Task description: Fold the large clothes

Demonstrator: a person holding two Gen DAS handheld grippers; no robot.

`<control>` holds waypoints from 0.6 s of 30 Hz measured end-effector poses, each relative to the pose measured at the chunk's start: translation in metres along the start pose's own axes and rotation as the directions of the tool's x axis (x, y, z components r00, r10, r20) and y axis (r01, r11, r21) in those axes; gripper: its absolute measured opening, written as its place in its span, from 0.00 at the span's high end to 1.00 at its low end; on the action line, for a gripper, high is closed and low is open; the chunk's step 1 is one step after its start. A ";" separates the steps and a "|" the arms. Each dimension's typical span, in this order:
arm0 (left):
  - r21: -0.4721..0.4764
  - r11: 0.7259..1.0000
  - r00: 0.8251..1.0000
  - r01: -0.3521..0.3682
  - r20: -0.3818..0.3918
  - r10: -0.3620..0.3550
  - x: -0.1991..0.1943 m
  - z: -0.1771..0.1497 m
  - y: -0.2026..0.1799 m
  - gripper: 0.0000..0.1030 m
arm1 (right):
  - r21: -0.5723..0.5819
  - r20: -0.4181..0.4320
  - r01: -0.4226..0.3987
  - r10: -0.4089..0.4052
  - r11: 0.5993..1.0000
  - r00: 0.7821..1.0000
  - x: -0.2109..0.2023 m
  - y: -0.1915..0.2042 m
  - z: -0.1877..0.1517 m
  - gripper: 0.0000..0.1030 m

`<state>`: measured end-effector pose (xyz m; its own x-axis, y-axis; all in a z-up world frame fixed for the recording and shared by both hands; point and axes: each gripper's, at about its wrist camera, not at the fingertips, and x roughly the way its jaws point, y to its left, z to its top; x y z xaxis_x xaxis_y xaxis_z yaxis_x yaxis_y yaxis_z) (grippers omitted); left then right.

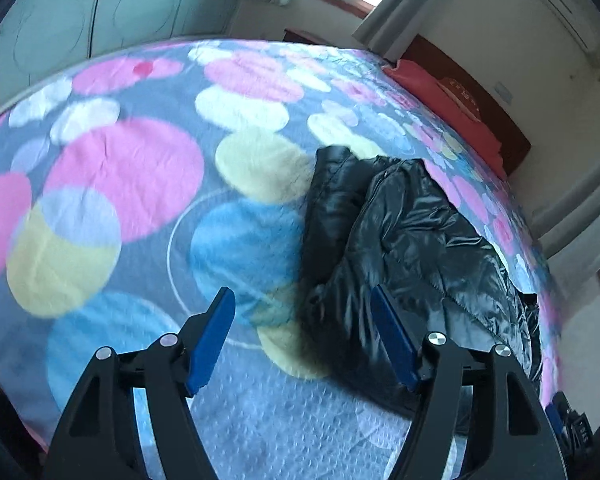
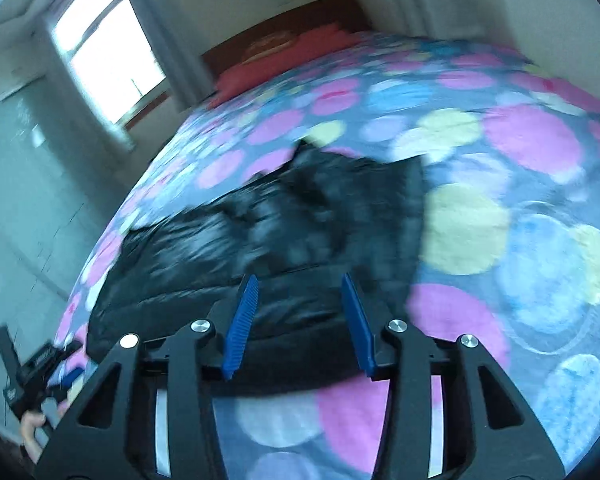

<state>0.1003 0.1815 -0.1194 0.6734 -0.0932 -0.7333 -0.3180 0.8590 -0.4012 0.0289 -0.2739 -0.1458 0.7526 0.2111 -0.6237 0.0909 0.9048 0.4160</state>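
A shiny black puffer jacket [image 1: 404, 240] lies bunched on the bed, partly folded over itself. In the left wrist view my left gripper [image 1: 302, 294] hangs above the jacket's left edge, its blue pads [image 1: 214, 340] wide apart with nothing between them. In the right wrist view, which is blurred, the jacket [image 2: 260, 232] stretches from the lower left toward the middle. My right gripper [image 2: 300, 278] hovers over its near edge with its blue pads [image 2: 240, 320] apart and no cloth pinched. The left gripper [image 2: 36, 364] shows at the lower left, held in a hand.
A fleece blanket [image 1: 132, 168] with pink, blue, yellow and white circles covers the whole bed. A red pillow [image 1: 448, 108] and a dark wooden headboard [image 2: 284, 20] stand at the far end. A window [image 2: 104, 48] and pale wardrobe doors [image 1: 80, 12] line the walls.
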 end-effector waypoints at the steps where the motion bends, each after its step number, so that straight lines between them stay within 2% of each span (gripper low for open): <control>1: -0.003 1.000 1.000 -0.009 0.003 0.009 0.001 0.002 0.000 0.33 | -0.020 -0.024 -0.019 0.018 1.000 1.000 0.009 0.011 -0.001 0.60; 6: -0.100 0.995 1.000 0.005 -0.023 -0.007 0.013 0.015 0.007 0.33 | -0.081 -0.087 -0.099 0.092 0.992 0.992 0.046 0.054 0.002 0.61; 11: -0.091 0.996 0.999 0.017 -0.033 -0.020 0.027 0.031 -0.007 0.33 | -0.109 -0.120 -0.175 0.161 0.979 0.980 0.078 0.094 0.019 0.61; 14: -0.120 0.992 0.997 0.036 -0.057 -0.043 0.041 0.039 -0.014 0.33 | -0.105 -0.148 -0.194 0.178 0.975 0.973 0.100 0.104 0.025 0.61; 18: -0.127 0.991 0.996 0.034 -0.082 -0.044 0.060 0.042 -0.020 0.32 | -0.077 -0.237 -0.161 0.139 0.984 0.961 0.136 0.100 0.015 0.63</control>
<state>0.1750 0.1802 -0.1321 0.6298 -0.1723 -0.7574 -0.3773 0.7845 -0.4922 0.1501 -0.1604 -0.1785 0.5817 0.4165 -0.6987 -0.0821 0.8846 0.4590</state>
